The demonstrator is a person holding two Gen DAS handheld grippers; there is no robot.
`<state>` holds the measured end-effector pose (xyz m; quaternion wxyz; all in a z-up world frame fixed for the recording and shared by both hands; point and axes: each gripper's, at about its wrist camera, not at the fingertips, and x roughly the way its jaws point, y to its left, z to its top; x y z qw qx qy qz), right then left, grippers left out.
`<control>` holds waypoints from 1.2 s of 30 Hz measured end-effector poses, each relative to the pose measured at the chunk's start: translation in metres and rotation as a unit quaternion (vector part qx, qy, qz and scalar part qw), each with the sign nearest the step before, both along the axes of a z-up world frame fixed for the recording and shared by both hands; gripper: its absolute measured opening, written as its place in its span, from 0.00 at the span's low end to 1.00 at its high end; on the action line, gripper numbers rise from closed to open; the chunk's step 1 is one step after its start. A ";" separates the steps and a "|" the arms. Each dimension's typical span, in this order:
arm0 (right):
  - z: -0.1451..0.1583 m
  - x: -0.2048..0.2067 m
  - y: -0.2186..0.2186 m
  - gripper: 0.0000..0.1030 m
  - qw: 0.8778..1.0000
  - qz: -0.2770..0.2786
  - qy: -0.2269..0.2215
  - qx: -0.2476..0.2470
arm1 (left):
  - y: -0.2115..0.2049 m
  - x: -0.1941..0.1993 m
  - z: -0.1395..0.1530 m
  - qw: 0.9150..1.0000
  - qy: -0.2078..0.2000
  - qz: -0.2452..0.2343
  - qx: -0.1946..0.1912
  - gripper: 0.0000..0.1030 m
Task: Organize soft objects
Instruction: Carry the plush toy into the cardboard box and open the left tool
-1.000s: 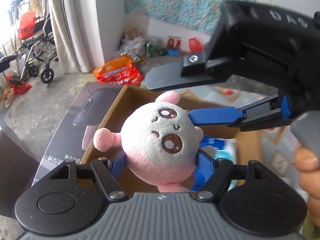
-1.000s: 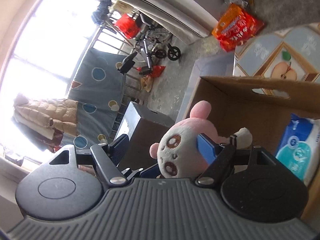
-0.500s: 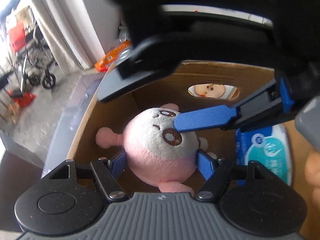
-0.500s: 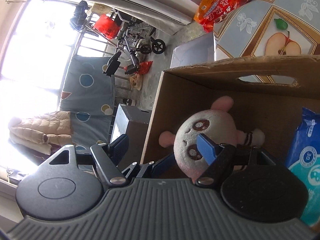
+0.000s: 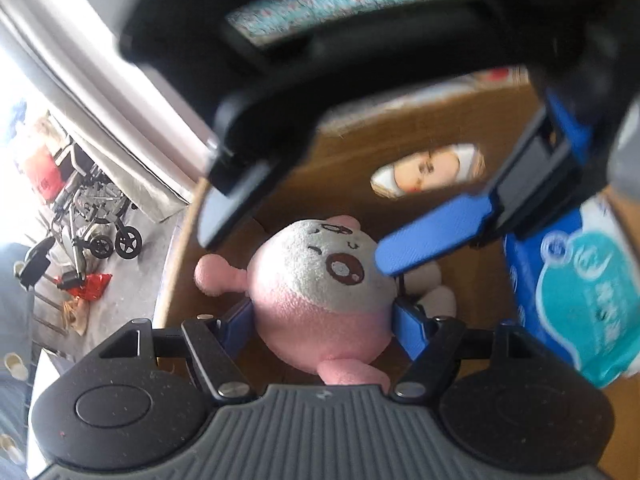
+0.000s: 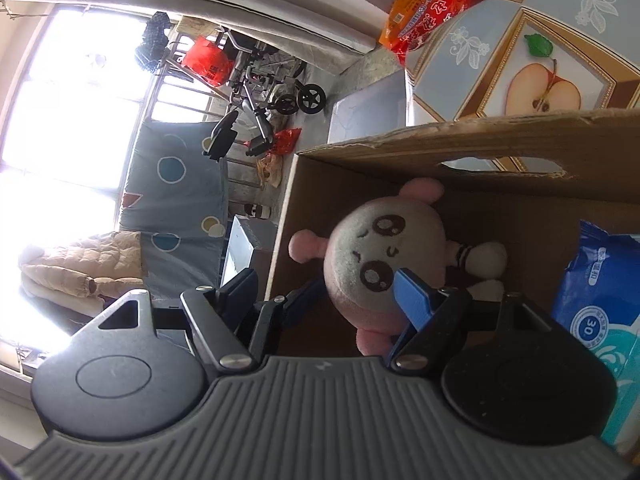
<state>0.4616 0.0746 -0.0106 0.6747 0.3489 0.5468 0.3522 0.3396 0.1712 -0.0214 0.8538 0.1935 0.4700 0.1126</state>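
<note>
Tongs first: my left gripper (image 5: 324,320) pinches the pink-and-white plush toy (image 5: 320,288) by its sides, inside the cardboard box (image 6: 520,148) near its left wall. My right gripper (image 6: 332,292) is spread wide, one blue finger (image 5: 432,244) lying against the toy's face. Wipes pack (image 5: 576,292) sits just beside, toward the box's right side.

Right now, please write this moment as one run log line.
left tongs: shut on plush toy | right tongs: open, beside toy | toy: inside cardboard box | wipes pack: in box
</note>
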 end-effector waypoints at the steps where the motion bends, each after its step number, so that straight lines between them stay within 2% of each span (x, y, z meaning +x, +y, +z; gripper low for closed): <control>1: -0.001 0.000 -0.001 0.73 1.000 -0.001 0.001 0.000 | 0.001 0.002 -0.004 1.000 0.012 0.005 0.003 0.73; 9: 0.000 0.000 -0.006 0.73 1.000 -0.008 0.005 0.003 | 0.019 -0.002 0.011 0.998 0.002 0.034 -0.045 0.77; 15: 0.008 -0.007 -0.009 0.73 1.000 -0.013 -0.003 0.015 | 0.024 -0.018 0.032 0.998 -0.029 0.036 -0.052 0.84; 18: 0.013 -0.010 -0.011 0.73 1.000 -0.017 -0.005 0.019 | 0.025 -0.021 0.036 0.997 -0.032 0.039 -0.053 0.84; 22: 0.020 -0.017 -0.019 0.73 0.999 -0.023 -0.013 0.024 | 0.024 -0.028 0.043 0.996 -0.028 0.047 -0.072 0.84; 29: 0.042 -0.030 -0.036 0.73 0.998 -0.029 -0.035 0.039 | 0.039 -0.053 0.079 0.985 -0.040 0.082 -0.146 0.84; 32: 0.059 -0.042 -0.046 0.74 0.998 -0.025 -0.052 0.041 | 0.039 -0.077 0.098 0.981 -0.062 0.084 -0.165 0.84; 36: 0.085 -0.064 -0.072 0.74 0.996 -0.013 -0.082 0.032 | 0.024 -0.108 0.122 0.975 -0.097 0.075 -0.185 0.90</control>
